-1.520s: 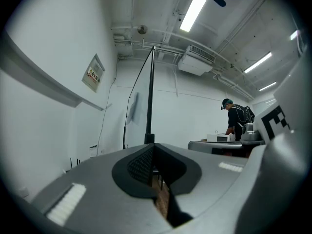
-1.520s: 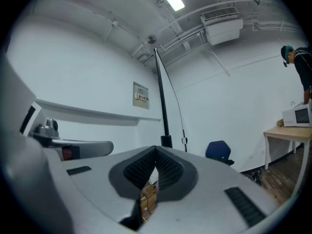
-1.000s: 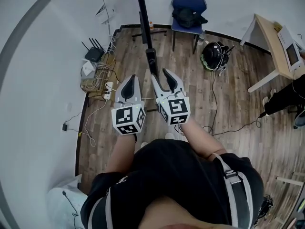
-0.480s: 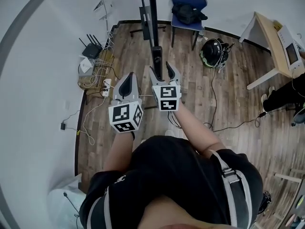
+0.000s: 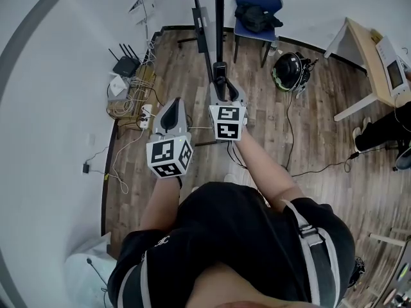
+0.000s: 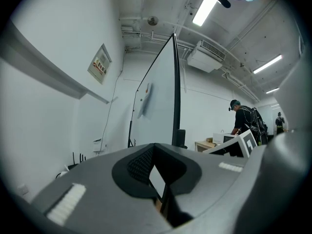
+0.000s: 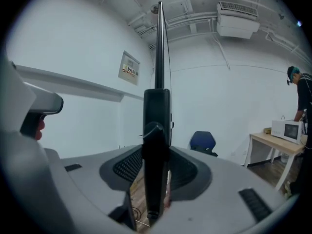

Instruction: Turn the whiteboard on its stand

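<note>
The whiteboard (image 5: 219, 31) stands edge-on ahead of me, a tall black-framed panel on a stand. In the left gripper view its white face (image 6: 161, 96) rises just beyond the jaws. My right gripper (image 5: 221, 85) reaches forward at the board's black side frame (image 7: 157, 111). Its jaws are closing, the frame stands upright between them, and both pads lie against it. My left gripper (image 5: 173, 102) hovers to the left of the board, apart from it, its jaws together with nothing between them.
A blue chair (image 5: 255, 8) with a black bag stands behind the board. A helmet (image 5: 287, 74) and cables lie on the wood floor to the right. Routers and cables (image 5: 125, 76) sit by the left wall. A desk (image 5: 363, 50) and a person (image 6: 241, 121) are at right.
My right gripper turned square to the board's frame, stood open around it half a second ago, and has closed onto it. The left gripper has hardly moved.
</note>
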